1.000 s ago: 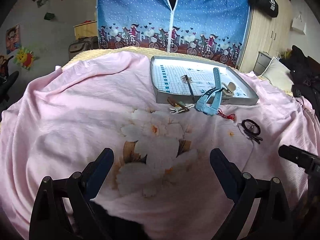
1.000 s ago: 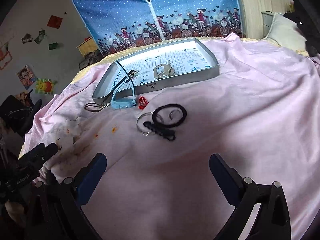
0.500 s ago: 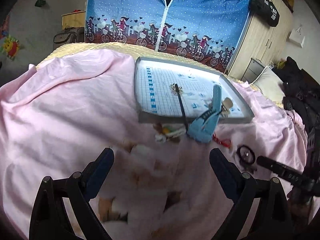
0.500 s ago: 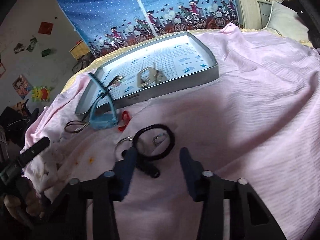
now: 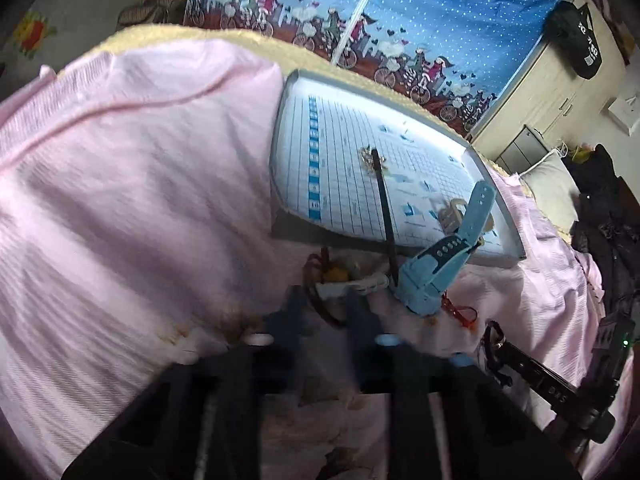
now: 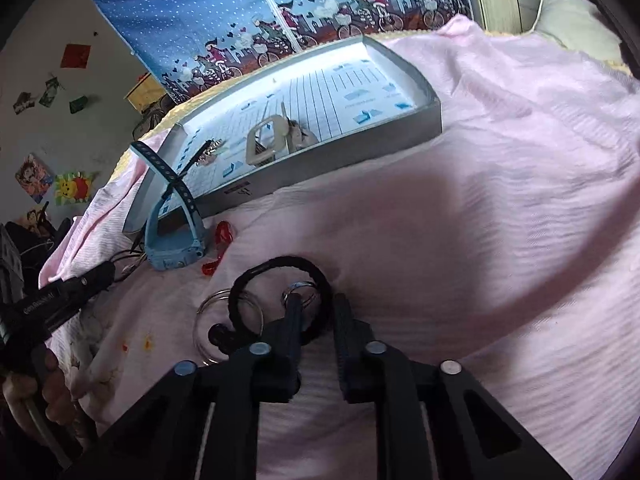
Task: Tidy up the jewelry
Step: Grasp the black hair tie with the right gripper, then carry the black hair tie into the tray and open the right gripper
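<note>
On the pink bedsheet, a grey tray [image 5: 280,160] holds a black hair stick [image 5: 382,200] and a beige clip [image 5: 452,212]. A blue watch [image 5: 432,272] leans on the tray's front wall. My left gripper [image 5: 326,304], blurred, has its fingers drawn close around a brown cord [image 5: 316,276] in a small jewelry pile. My right gripper [image 6: 317,304] is narrowed on the near side of a black hair tie [image 6: 280,264]. A small ring [image 6: 304,290] and a wire hoop [image 6: 208,312] lie against the hair tie. The tray [image 6: 340,152], watch [image 6: 172,248] and a red piece [image 6: 220,236] lie beyond.
A blue bicycle-print fabric wardrobe [image 5: 400,20] stands behind the bed, with a wooden cupboard [image 5: 532,92] to its right. A pillow [image 6: 576,12] and dark clothes [image 5: 608,216] lie at the bed's right side. A hand [image 6: 32,400] holds the left gripper at the edge of the right wrist view.
Both grippers went forward and down to the jewelry, and both went from wide open to narrow. The left is now at the cord pile and the right at the black hair tie.
</note>
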The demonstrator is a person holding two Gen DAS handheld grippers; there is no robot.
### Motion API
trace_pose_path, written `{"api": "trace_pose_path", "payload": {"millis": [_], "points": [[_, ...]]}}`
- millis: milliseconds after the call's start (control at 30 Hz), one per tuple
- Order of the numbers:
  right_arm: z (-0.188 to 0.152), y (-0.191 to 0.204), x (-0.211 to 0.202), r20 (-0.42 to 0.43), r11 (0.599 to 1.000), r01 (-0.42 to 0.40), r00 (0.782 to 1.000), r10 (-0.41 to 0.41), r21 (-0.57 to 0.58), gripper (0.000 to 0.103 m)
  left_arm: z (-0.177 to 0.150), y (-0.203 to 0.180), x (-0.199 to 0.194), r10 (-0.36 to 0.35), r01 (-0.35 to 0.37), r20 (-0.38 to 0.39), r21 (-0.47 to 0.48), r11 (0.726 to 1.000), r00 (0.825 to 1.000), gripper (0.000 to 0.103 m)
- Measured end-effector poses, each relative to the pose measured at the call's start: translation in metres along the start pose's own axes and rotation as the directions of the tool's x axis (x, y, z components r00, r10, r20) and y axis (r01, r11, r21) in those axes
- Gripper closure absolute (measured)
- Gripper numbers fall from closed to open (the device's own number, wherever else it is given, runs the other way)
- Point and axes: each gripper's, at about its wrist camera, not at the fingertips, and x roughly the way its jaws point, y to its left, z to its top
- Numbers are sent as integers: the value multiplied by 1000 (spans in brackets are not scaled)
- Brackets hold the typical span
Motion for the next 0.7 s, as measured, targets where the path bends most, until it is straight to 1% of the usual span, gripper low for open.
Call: {"api": "trace_pose_path", "payload": {"millis": [67,233,367,700], "points": [[0,-1,0,-1,1000,-6,1000,6,2,95,-2,1,-3,-19,19,13,-4,1000,1000,100],[1,7,-8,37,999,-35,999,36,-27,97,-6,-3,-15,-59,59,44,-7,998,997,101],[2,12,-15,75,997,-62,995,65,-37,97,-9,-10,-28,-84,83,53,25,996,995,101],[6,15,-37,192,993,-108,975,116,-56,97,-3,-34,-68,-158,152,105,67,986,982,101]]}}
